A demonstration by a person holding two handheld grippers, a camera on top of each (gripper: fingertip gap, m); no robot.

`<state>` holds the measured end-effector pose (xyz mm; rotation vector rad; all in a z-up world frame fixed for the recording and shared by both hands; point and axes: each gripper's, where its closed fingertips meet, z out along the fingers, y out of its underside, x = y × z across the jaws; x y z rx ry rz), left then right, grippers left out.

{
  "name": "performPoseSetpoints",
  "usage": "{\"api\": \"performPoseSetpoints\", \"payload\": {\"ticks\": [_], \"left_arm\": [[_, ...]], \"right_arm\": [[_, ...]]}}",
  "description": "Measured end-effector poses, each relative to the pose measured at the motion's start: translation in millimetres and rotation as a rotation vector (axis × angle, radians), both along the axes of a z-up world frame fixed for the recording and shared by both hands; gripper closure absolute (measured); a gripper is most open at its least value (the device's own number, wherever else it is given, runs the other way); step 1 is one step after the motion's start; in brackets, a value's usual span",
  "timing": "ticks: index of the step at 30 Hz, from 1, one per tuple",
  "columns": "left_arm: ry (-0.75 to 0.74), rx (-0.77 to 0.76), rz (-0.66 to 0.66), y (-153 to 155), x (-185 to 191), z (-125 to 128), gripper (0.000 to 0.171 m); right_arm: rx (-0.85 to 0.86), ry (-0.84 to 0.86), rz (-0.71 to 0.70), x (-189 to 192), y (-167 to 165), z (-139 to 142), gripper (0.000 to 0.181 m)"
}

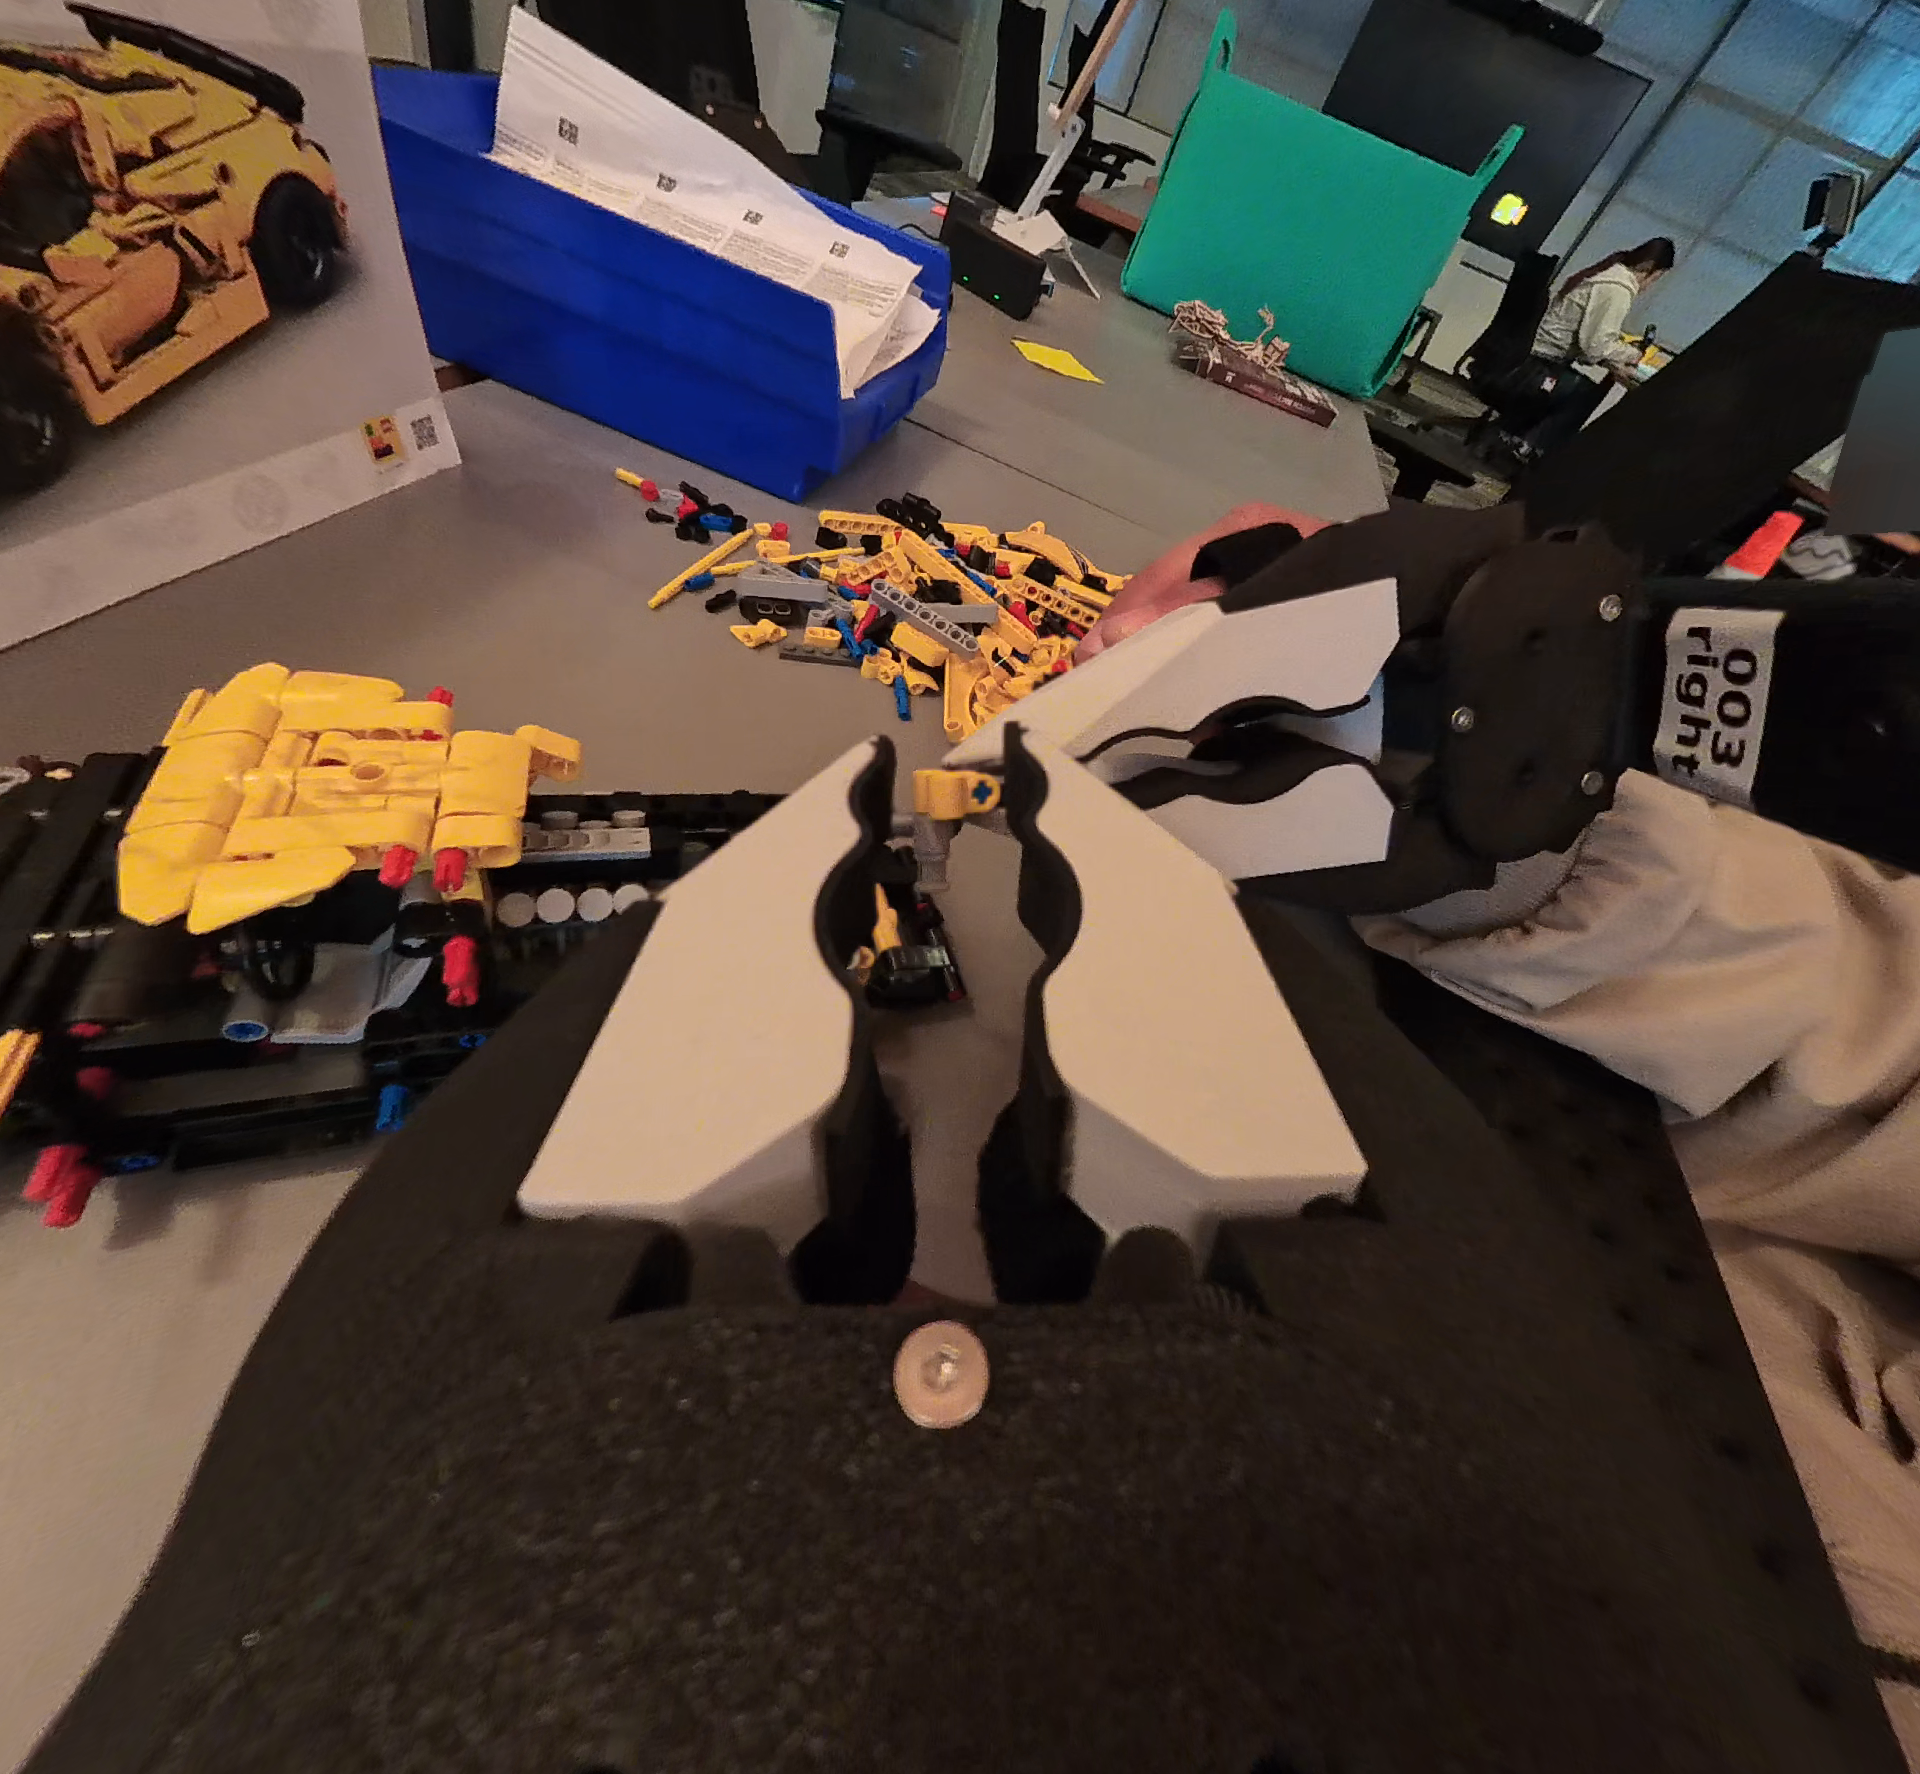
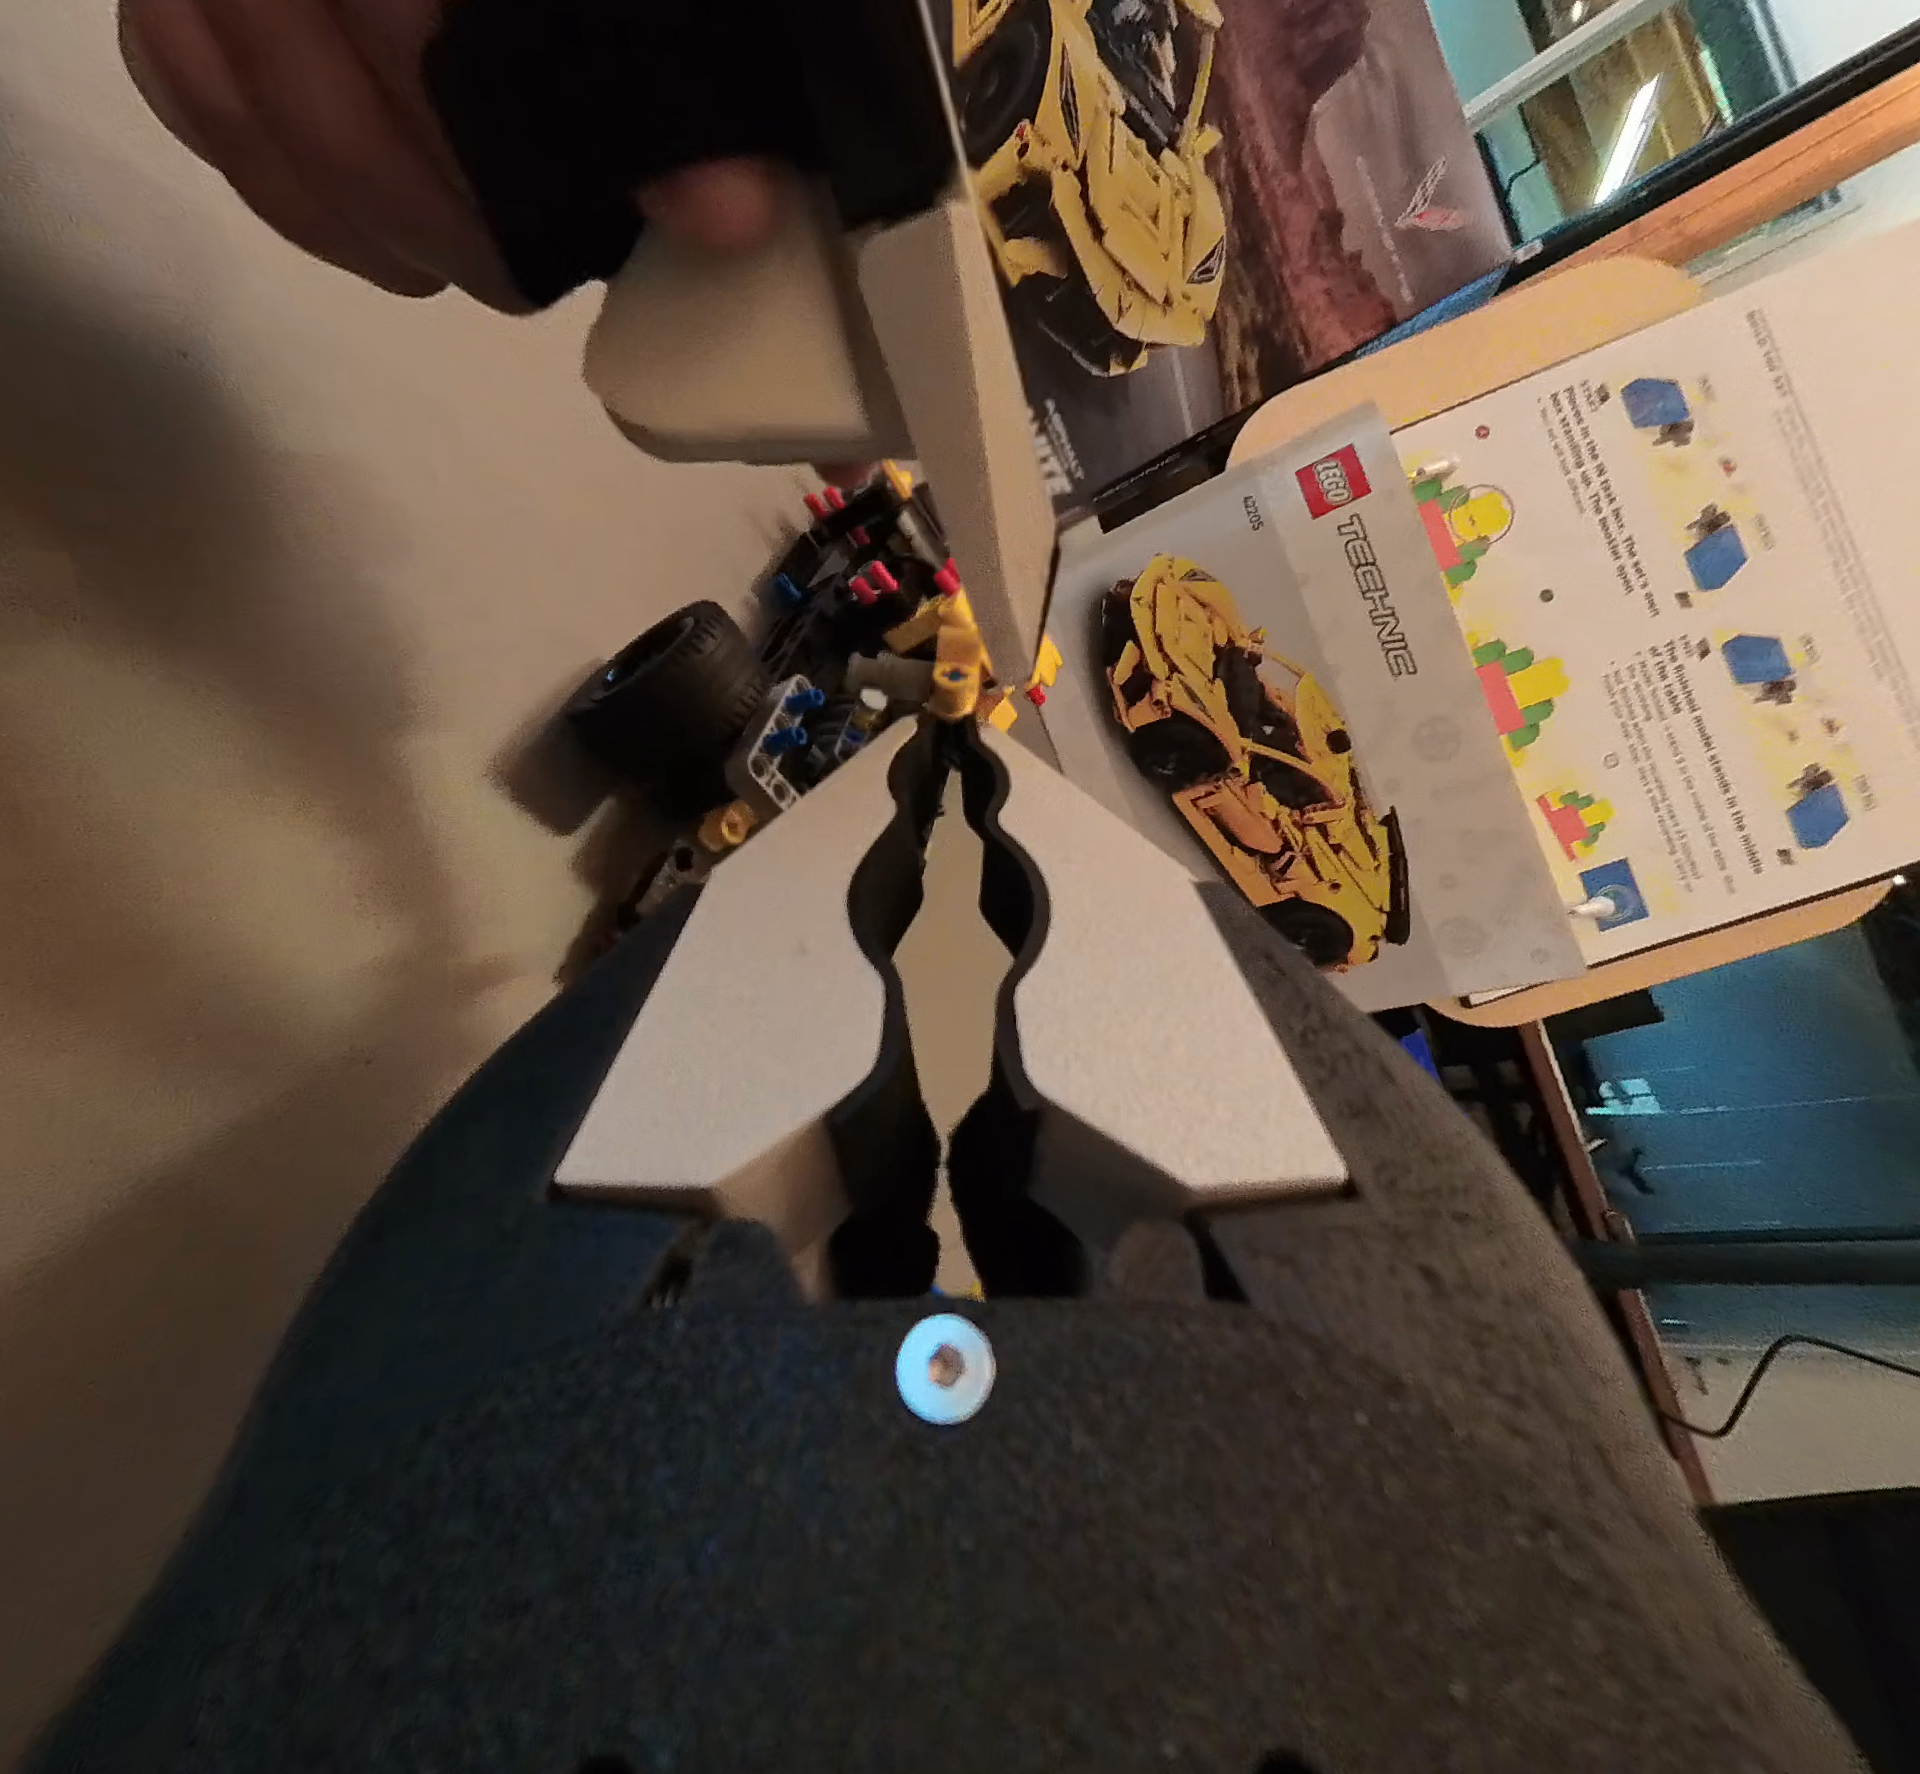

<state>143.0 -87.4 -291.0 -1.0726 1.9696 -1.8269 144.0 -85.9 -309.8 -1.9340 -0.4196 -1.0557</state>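
My left gripper [image 1: 954, 753] is open, its fingertips a small way apart on either side of a small yellow piece [image 1: 948, 792] with a blue pin and a grey stub. My right gripper [image 1: 977, 760] comes in from the right, shut on that piece. In the right wrist view my right gripper [image 2: 951, 737] pinches the yellow piece [image 2: 958, 675] against a partly built black toy car [image 2: 831, 602] with a wheel [image 2: 665, 696]. One of the left gripper's fingers [image 2: 977, 477] stands just above it. The car's black chassis [image 1: 208, 1049] carries a yellow body section [image 1: 312, 789].
A pile of loose yellow, black, red and blue pieces [image 1: 914, 602] lies beyond the grippers. A blue bin with papers [image 1: 665, 311], the set's box [image 1: 156, 270], a green bag [image 1: 1299, 238] and a printed sheet on a board [image 2: 1662, 581] stand around. A person [image 1: 1600, 301] sits far back. Less than 4 cm separates the two grippers' tips.
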Motion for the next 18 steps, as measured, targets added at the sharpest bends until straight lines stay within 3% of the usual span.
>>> {"api": "performPoseSetpoints", "payload": {"ticks": [5, 13, 16, 18], "left_arm": [[-0.002, 0.102, 0.008, 0, 0, -9, 0.149], [0.008, 0.099, -0.044, -3, -7, -12, 0.156], [-0.002, 0.031, -0.103, -3, -14, -4, 0.157], [0.008, -0.136, -0.175, -1, -21, 16, 0.157]], "right_arm": [[-0.014, -0.019, -0.018, 2, 1, -1, 0.179], [-0.048, -0.09, -0.021, -3, 0, 0, 0.179], [0.018, -0.106, 0.032, -11, 0, 10, 0.179], [0.206, -0.032, 0.094, -20, 1, 30, 0.179]]}}
